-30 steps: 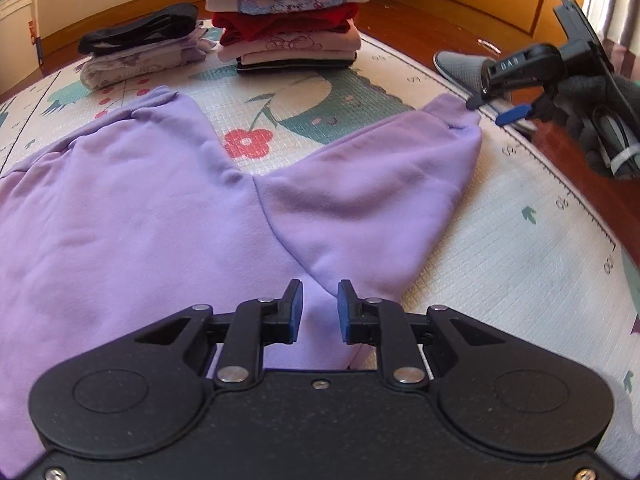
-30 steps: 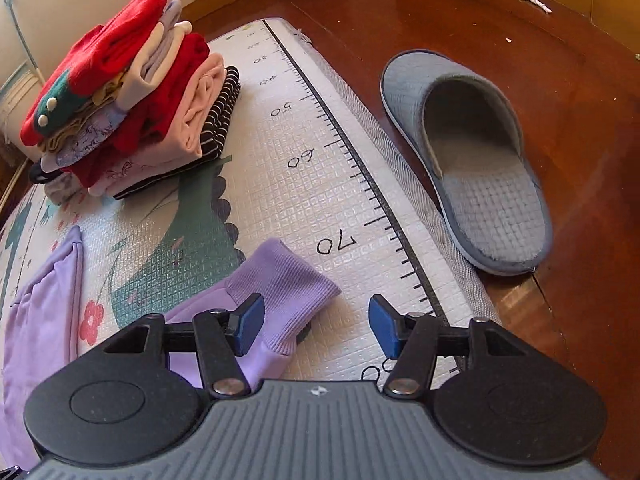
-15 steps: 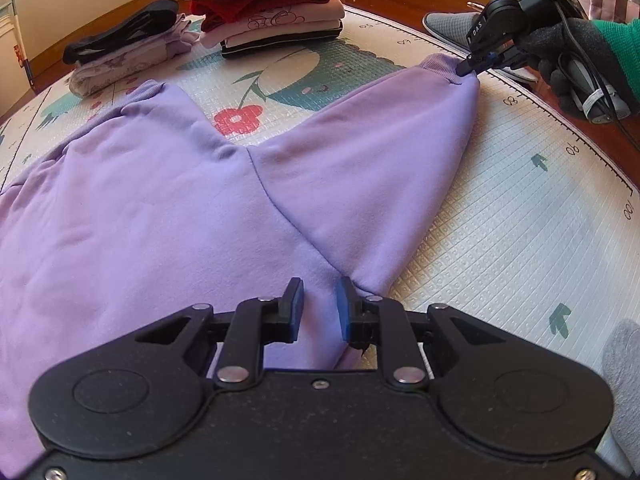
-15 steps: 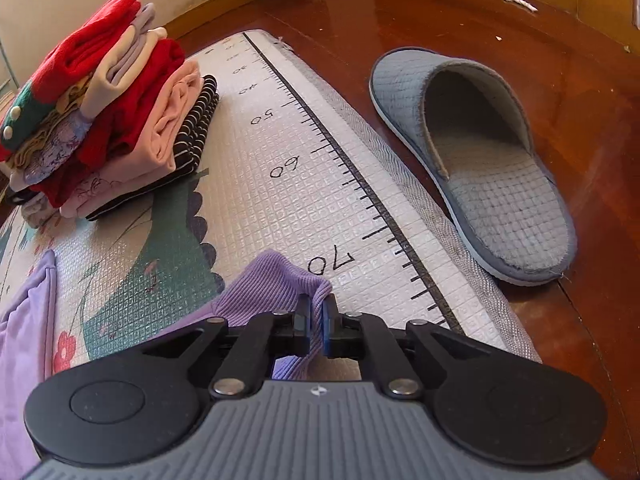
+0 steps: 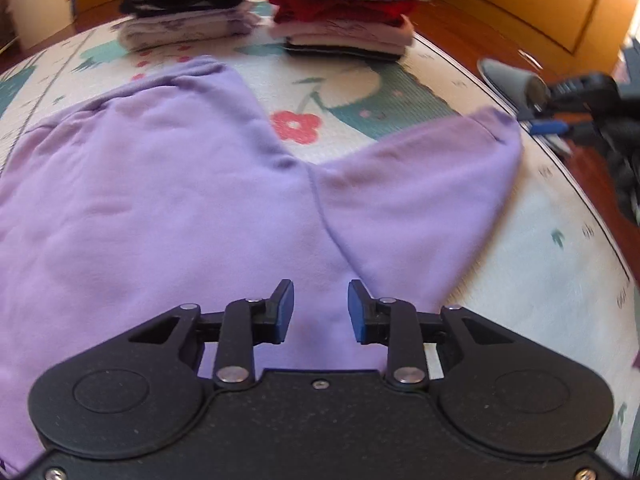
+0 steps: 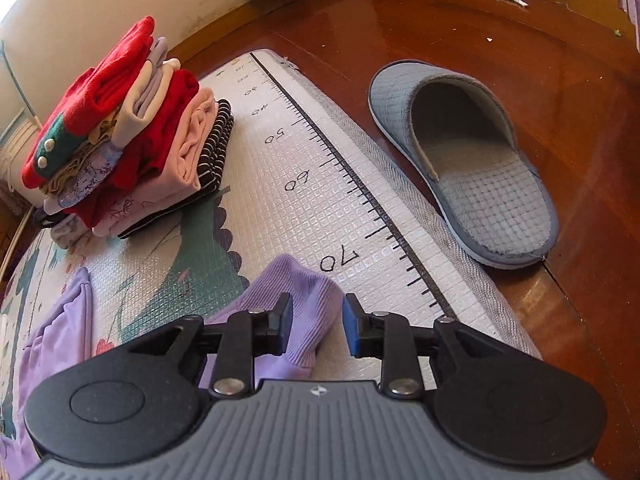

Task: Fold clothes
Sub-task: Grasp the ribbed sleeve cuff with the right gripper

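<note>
The left gripper [image 5: 320,310] is built of matte black plastic: two round discs are set at 8 and 4 o'clock of a flat speckled body, silver rivets are seen on the linkage arms, and blue pads [image 5: 285,312] are fitted to the fingertips. The right gripper [image 6: 316,326] is formed alike, but a ribbed grey centre plate with a small round emblem is carried at 6 o'clock.

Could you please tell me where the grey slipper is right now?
In the right wrist view, the grey slipper lies on the wooden floor, just off the play mat's ruler-marked edge, to the right.
</note>
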`<action>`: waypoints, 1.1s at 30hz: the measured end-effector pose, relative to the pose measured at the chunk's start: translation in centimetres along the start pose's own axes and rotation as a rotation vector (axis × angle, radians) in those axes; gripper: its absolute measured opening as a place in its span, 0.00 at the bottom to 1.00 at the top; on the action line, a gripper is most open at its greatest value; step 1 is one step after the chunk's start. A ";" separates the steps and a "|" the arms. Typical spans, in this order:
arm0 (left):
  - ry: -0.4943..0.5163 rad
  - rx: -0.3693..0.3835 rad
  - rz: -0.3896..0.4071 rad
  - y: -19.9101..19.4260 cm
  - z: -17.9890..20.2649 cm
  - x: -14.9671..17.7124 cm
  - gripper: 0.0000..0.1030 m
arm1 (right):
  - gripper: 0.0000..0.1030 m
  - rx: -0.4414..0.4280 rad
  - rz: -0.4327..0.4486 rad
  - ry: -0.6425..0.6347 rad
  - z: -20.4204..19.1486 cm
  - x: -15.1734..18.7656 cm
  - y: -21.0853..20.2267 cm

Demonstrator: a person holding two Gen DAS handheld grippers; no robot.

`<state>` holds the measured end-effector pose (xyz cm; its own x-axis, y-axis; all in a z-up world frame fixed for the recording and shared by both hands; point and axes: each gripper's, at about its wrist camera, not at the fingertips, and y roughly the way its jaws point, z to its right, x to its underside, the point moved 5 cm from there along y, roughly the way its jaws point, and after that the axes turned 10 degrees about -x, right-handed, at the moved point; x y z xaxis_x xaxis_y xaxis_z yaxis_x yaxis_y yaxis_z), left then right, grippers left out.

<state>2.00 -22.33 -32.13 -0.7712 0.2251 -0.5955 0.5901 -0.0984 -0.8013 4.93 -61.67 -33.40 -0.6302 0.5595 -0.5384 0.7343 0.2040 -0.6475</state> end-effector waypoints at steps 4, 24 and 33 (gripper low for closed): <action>-0.104 -0.237 0.002 0.5 -7.1 -0.9 0.27 | 0.30 -0.055 -0.027 -0.084 -3.4 1.9 0.3; 0.210 0.069 0.104 -0.3 8.7 -3.4 0.47 | 0.46 -0.010 0.027 0.140 0.7 1.3 0.4; 0.332 0.182 0.110 0.6 14.9 -3.2 0.48 | 0.43 -0.084 -0.020 0.180 2.3 0.3 2.5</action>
<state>1.29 -37.52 -31.51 -0.5691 0.5020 -0.6513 0.5899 -0.3025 -0.7487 6.01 -62.83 -36.36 -0.5950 0.6876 -0.4162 0.7454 0.2783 -0.6058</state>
